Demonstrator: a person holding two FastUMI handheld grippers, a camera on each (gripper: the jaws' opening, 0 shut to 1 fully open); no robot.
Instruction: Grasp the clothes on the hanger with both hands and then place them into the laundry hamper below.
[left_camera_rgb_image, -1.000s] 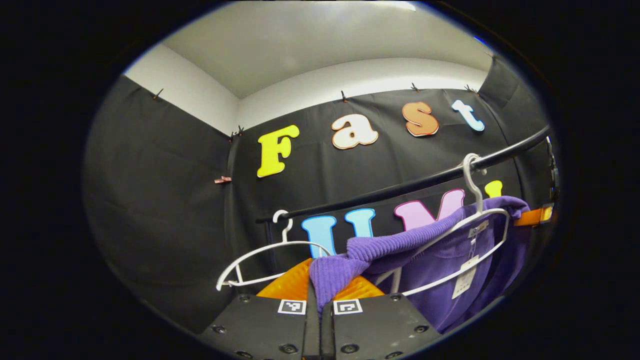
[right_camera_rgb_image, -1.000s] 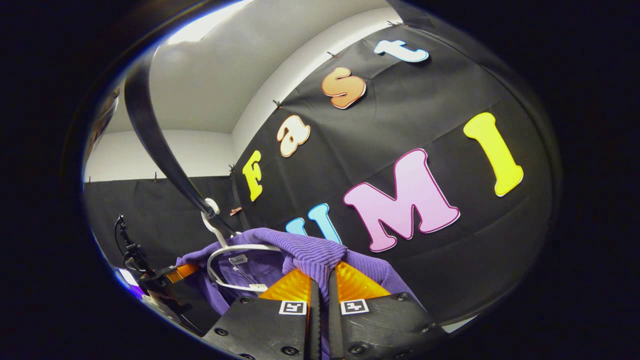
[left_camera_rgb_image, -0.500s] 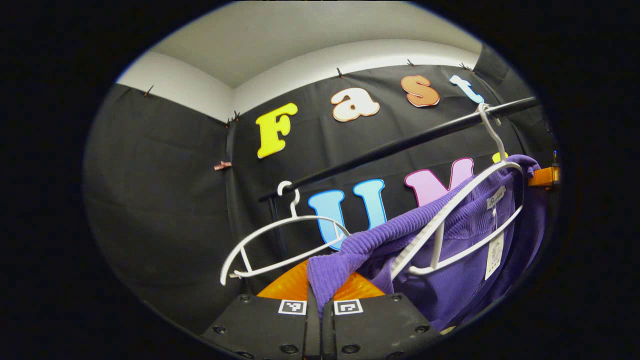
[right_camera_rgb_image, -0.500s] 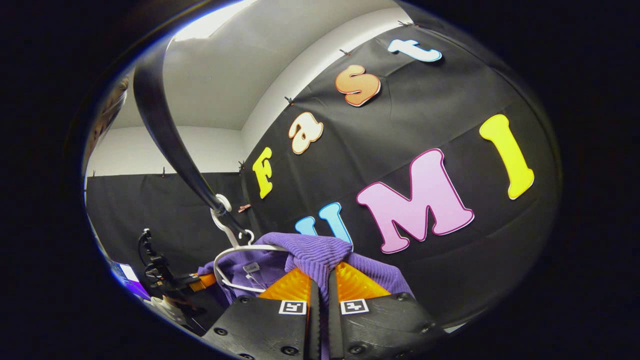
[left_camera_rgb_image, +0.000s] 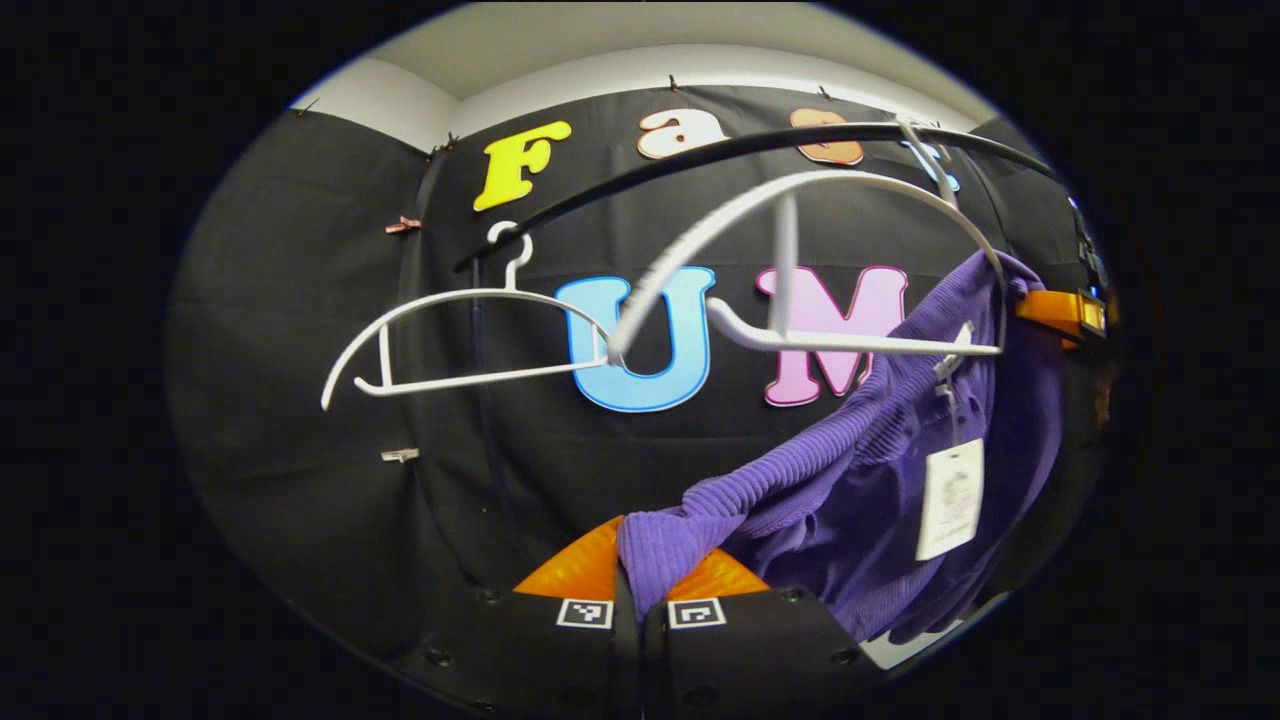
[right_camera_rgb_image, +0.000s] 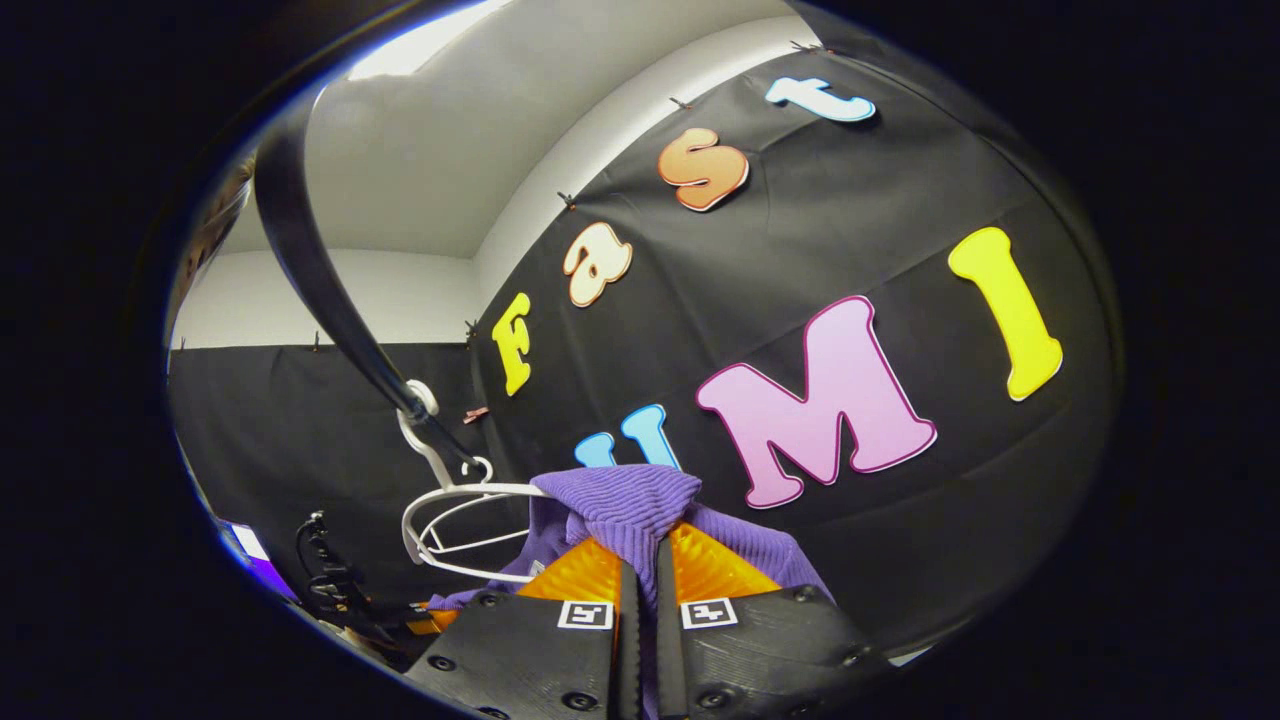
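Left tongs (left_camera_rgb_image: 640, 590) clamped on a fold of the purple sweater (left_camera_rgb_image: 880, 500), bottom centre of the left gripper view. Sweater drapes up to frame right, mostly off the white hanger (left_camera_rgb_image: 800, 260) on the black rail (left_camera_rgb_image: 700, 155). Right tongs (right_camera_rgb_image: 640, 590) pinch the sweater too, bottom centre. Empty hanger (left_camera_rgb_image: 450, 340) left.

rail (left_camera_rgb_image: 700, 155) and hangers (left_camera_rgb_image: 450, 335) overhead, open space beneath

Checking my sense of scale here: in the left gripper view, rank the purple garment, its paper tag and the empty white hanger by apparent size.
1. purple garment
2. empty white hanger, though it hangs farther off
3. paper tag
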